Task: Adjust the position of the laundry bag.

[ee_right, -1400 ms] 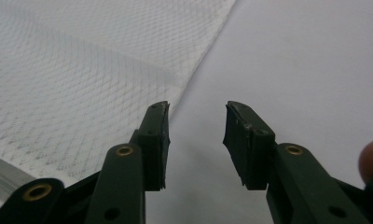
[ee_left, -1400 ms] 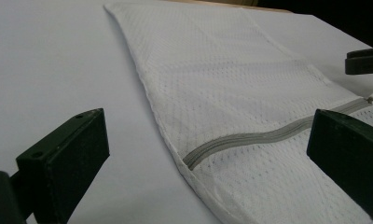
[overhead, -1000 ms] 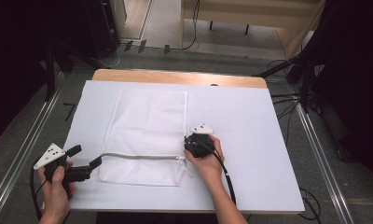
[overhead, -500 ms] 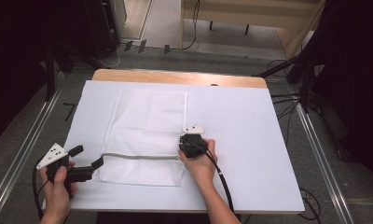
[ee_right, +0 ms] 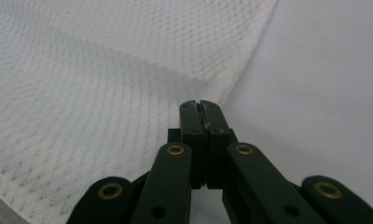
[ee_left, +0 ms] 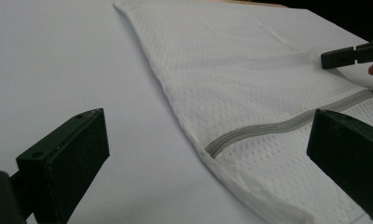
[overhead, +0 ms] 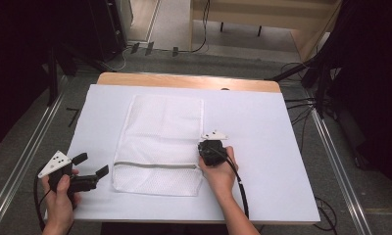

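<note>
A white mesh bag (overhead: 159, 132) lies flat on the white table (overhead: 262, 127), its grey zipper (overhead: 155, 165) running across near the front end. My right gripper (overhead: 203, 148) sits at the bag's right edge just above the zipper's end, jaws shut. In the right gripper view the mesh bag (ee_right: 82, 84) puckers into the closed tips of the right gripper (ee_right: 201, 106). My left gripper (overhead: 91, 164) hovers open just left of the bag. In the left gripper view the left gripper (ee_left: 208, 154) frames the zipper (ee_left: 278, 126), with the right gripper (ee_left: 325, 59) beyond.
The table's wooden back edge (overhead: 184, 81) borders a floor with cables (overhead: 302, 105). Metal rails (overhead: 27, 156) run along both sides. Bare white tabletop (overhead: 277, 166) extends to the right of the bag.
My right gripper slid a little left along the bag's edge, then came back right. The left gripper has hardly moved and stays open.
</note>
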Available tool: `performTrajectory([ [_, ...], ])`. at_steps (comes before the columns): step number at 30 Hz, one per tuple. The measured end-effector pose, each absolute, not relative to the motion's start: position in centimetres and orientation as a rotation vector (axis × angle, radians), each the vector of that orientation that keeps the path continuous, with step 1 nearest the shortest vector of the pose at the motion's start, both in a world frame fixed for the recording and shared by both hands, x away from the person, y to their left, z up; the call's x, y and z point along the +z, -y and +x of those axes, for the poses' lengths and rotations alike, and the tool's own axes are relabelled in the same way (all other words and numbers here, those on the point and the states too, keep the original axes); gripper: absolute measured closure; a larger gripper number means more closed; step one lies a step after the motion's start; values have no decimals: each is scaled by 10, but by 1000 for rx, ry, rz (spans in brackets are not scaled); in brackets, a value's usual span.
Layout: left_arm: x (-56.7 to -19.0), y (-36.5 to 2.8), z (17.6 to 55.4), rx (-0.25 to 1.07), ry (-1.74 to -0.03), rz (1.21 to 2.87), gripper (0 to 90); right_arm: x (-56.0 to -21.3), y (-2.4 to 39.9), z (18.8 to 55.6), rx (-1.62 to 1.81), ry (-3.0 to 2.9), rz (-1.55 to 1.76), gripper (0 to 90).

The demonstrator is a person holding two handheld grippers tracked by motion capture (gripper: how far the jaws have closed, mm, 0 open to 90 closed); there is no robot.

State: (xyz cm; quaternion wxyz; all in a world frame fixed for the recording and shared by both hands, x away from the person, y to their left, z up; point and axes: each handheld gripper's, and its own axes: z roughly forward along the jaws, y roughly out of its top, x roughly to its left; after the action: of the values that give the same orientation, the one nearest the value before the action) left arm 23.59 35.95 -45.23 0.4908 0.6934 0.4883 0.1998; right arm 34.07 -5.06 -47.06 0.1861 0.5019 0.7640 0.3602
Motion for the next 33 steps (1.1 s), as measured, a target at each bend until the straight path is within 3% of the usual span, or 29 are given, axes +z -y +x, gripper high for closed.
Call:
performTrajectory([
  [27,-450,-350,233,483,-1169,1690,0,-457,144,337,1029,-2010,1448,895],
  [29,-450,-350,233,482,-1165,1689,0,-456,148,337,1051,-1982,1455,789],
  [30,-450,-350,233,482,-1165,1689,0,-456,148,337,1051,-1982,1455,789],
  [31,-450,-350,232,480,-1163,1685,0,-454,153,333,1095,-1969,1466,691],
  [33,-450,-349,233,481,-1162,1686,0,-452,158,328,1124,-1975,1461,630],
])
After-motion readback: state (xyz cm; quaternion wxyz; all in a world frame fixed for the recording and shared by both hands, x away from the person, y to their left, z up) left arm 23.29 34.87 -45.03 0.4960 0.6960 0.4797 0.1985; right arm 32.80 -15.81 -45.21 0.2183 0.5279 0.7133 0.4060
